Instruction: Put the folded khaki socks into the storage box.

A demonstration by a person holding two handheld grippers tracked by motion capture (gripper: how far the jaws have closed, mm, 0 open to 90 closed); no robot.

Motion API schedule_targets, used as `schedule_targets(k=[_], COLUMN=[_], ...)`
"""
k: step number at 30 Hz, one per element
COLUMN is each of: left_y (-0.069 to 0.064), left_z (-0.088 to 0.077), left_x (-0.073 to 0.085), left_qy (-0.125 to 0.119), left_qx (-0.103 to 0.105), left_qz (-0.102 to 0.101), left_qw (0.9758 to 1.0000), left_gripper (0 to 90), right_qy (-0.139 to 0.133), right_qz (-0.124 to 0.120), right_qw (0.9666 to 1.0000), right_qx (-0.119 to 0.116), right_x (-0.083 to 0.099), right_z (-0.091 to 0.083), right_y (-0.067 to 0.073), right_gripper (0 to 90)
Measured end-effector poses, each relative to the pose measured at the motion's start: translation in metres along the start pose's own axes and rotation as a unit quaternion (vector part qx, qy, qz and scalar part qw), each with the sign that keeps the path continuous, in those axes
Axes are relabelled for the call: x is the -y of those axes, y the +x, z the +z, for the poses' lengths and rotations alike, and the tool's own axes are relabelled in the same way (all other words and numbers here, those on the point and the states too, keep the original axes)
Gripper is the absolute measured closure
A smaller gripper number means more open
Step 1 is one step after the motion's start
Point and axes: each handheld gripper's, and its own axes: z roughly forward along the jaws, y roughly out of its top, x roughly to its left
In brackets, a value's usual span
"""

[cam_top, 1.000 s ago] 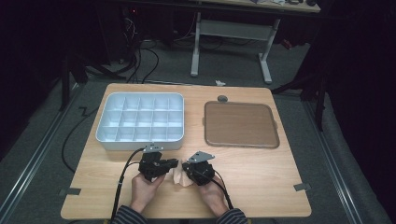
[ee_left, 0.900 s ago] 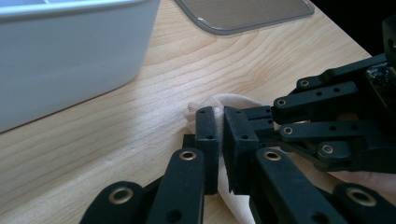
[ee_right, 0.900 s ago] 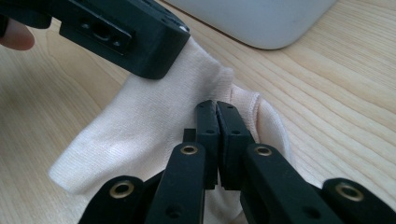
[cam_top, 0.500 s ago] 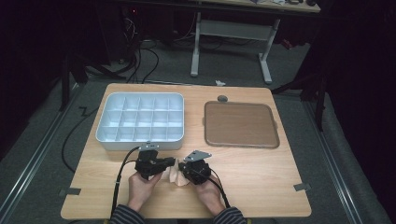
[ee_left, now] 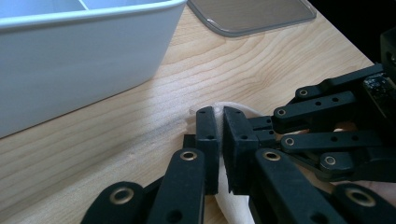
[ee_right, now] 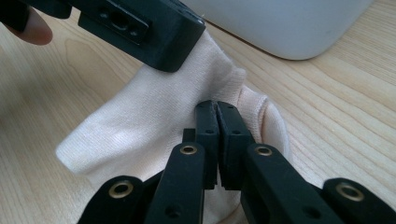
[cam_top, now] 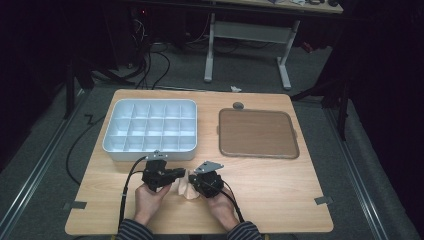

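Low in the frame's centre, the cream sock [cam_top: 182, 184] lies on the desk [cam_top: 280, 195] between both grippers — left gripper [ee_left: 219, 140] and right gripper [ee_right: 217, 135] each clamped tight on its fabric, equally near, facing each other.

Small cream-white knit sock [ee_right: 154, 121], soft and crumpled. Lay bunched on the wooden table's near edge, in front of the white compartment box. Cuff folded over, ribbed fabric creased, toe end trailing flat.
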Motion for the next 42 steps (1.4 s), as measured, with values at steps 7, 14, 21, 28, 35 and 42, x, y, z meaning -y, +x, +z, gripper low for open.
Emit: schedule_targets(k=[7,14,21,28,35,42], left_y=[0.001,0.003,0.002,-0.002,-0.004,-0.01], left_z=[-0.004,-0.005,-0.005,-0.004,-0.002,0.0], left_x=[0.0,0.0,0.001,0.001,0.001,0.0], left_qy=[-0.001,-0.005,-0.003,-0.003,-0.003,-0.003], left_qx=[-0.003,-0.008,-0.023,-0.03,-0.034,-0.032], left_qz=[-0.002,-0.008,-0.002,0.001,0.0,0.007], left_qw=[1.0,0.9999,0.9997,0.9996,0.9994,0.9995], left_gripper=[85.9,86.1,86.1,86.1,86.1,86.1], right_qy=[0.004,0.002,-0.022,-0.041,-0.029,-0.008], right_qz=[-0.005,0.002,-0.018,0.009,0.039,0.03], right_qw=[1.0,0.9999,0.9995,0.9985,0.9985,0.9993], right_qx=[-0.005,-0.014,0.011,0.034,0.026,0.023], right_x=[-0.007,-0.01,-0.01,0.005,0.02,0.023], right_z=[0.007,0.005,-0.016,-0.037,-0.032,-0.018], right_y=[0.004,0.003,0.005,-0.007,-0.013,-0.01], right_gripper=[88.0,82.4,74.8,63.7,58.8,69.1])
